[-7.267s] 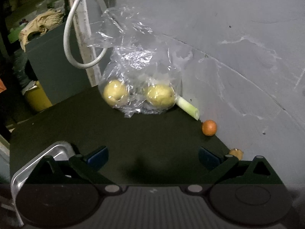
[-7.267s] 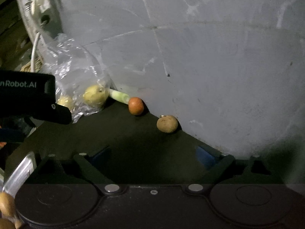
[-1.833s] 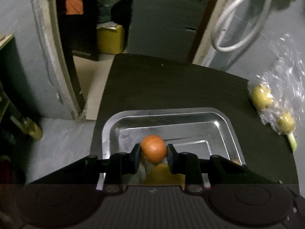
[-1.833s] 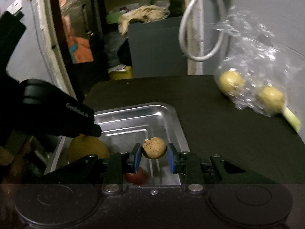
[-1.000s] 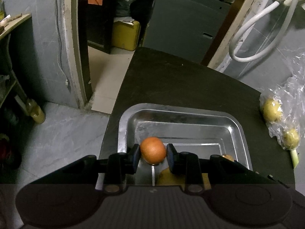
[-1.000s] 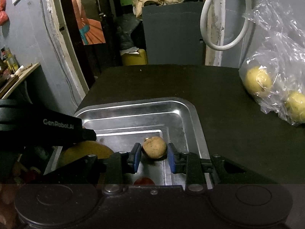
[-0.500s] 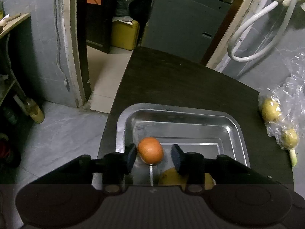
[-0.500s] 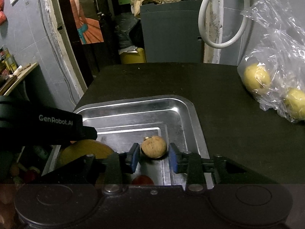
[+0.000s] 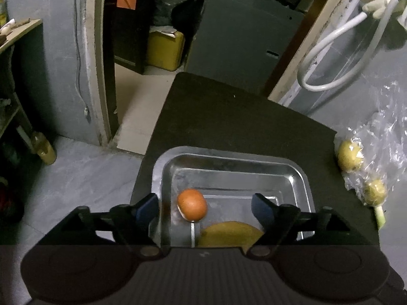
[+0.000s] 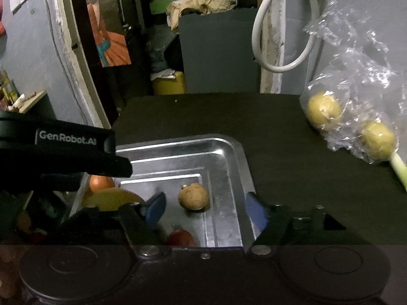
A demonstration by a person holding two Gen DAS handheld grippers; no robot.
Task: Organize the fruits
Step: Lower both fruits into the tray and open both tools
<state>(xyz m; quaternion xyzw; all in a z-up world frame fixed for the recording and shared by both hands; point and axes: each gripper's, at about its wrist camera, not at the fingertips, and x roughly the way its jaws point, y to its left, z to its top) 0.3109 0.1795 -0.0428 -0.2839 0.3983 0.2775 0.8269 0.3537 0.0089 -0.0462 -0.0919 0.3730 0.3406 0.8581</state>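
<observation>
A steel tray point(image 9: 229, 157) point(image 10: 236, 157) sits on the dark table. In the left wrist view a small orange fruit point(image 9: 192, 204) lies free in the tray, between the spread fingers of my left gripper point(image 9: 203, 208), which is open. A larger yellow fruit point(image 9: 229, 233) lies just below it. In the right wrist view a brown round fruit point(image 10: 193, 196) rests on the tray floor between the wide fingers of my right gripper point(image 10: 206, 209), open too. The yellow fruit point(image 10: 112, 199), the orange fruit point(image 10: 100, 183) and a red fruit point(image 10: 181, 237) also lie there, partly hidden.
A clear plastic bag point(image 10: 351, 81) point(image 9: 381, 132) with two yellow fruits and a green stalk point(image 10: 399, 165) lies at the table's right, by the wall. A white hose point(image 10: 282, 33) hangs behind. The table's left edge drops to the floor. The left gripper's body point(image 10: 58, 150) overhangs the tray's left side.
Both grippers have opened wide and let go of their fruits. The orange fruit and the brown fruit now lie in the tray. Both grippers have drawn back slightly.
</observation>
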